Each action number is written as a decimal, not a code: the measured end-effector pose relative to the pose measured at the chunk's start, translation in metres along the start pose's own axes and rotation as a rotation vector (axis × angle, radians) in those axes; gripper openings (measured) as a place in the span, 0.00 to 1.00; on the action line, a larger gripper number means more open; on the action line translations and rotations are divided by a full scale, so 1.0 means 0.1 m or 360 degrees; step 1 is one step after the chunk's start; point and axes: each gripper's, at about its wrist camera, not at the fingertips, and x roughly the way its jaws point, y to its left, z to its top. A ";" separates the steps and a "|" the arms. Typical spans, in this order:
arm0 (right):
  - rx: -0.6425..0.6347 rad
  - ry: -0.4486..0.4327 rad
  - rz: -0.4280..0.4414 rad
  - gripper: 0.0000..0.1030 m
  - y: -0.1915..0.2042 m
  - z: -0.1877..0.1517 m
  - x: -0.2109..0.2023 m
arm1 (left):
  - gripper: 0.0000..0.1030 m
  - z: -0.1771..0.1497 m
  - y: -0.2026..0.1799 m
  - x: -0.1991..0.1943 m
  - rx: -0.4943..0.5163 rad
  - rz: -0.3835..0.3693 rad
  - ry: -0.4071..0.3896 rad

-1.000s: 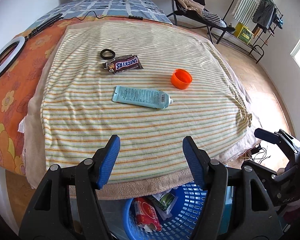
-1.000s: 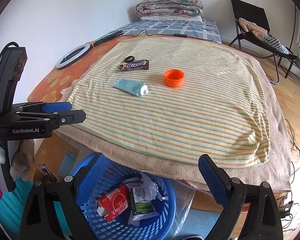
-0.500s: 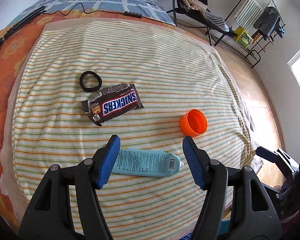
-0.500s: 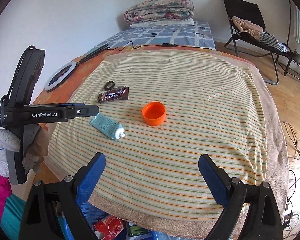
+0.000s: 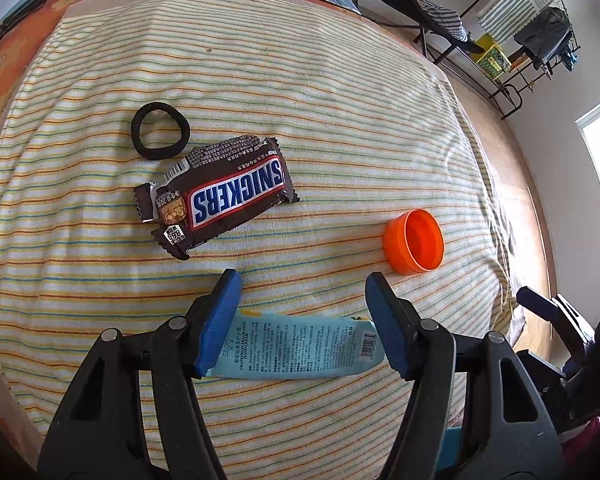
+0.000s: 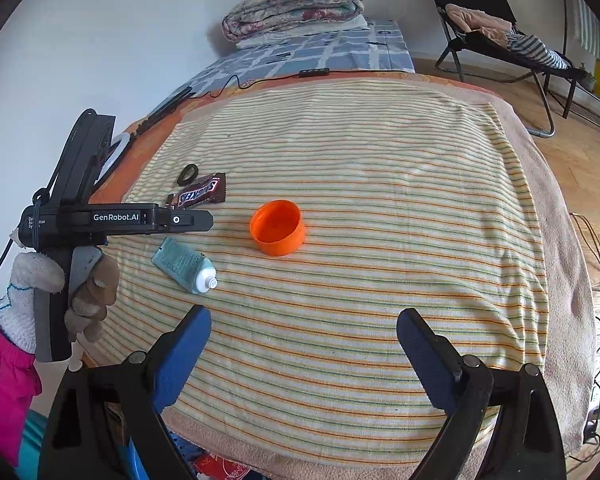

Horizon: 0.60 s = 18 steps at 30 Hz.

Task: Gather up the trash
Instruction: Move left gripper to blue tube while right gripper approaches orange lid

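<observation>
A pale blue cream tube (image 5: 296, 348) lies flat on the striped towel (image 5: 340, 100). My left gripper (image 5: 302, 280) hovers open just over it, and its fingers hide both ends of the tube. Beyond lie a brown Snickers wrapper (image 5: 224, 196), a black hair tie (image 5: 160, 130) and an orange cap (image 5: 414, 246) with its hollow side up. In the right wrist view the tube (image 6: 182, 264) has no cap on its nozzle and sits left of the orange cap (image 6: 278, 232). My right gripper (image 6: 304, 314) is open and empty above the towel's near part.
A blue basket (image 6: 136, 464) with trash shows below the bed's near edge. A gloved hand (image 6: 88, 296) holds the left gripper's handle. Folded quilts (image 6: 296, 6) lie at the bed's far end. A black folding chair (image 6: 496, 36) and a clothes rack (image 5: 536, 40) stand on the wooden floor.
Both grippers moved forward from above the basket to over the bed. The left one came down over the blue tube, which now lies between its fingers. Both stayed open.
</observation>
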 end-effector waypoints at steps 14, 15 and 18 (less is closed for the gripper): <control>-0.0021 -0.0023 -0.0043 0.92 -0.05 0.03 0.05 | 0.65 -0.59 -0.23 -0.17 0.0299 0.0094 0.0046; -0.0015 -0.0026 -0.0041 0.92 -0.06 0.05 0.06 | 0.65 -0.62 -0.27 -0.16 0.0336 0.0111 0.0056; -0.0004 -0.0031 -0.0045 0.92 -0.08 0.10 0.12 | 0.65 -0.70 -0.40 -0.15 0.0451 0.0159 0.0053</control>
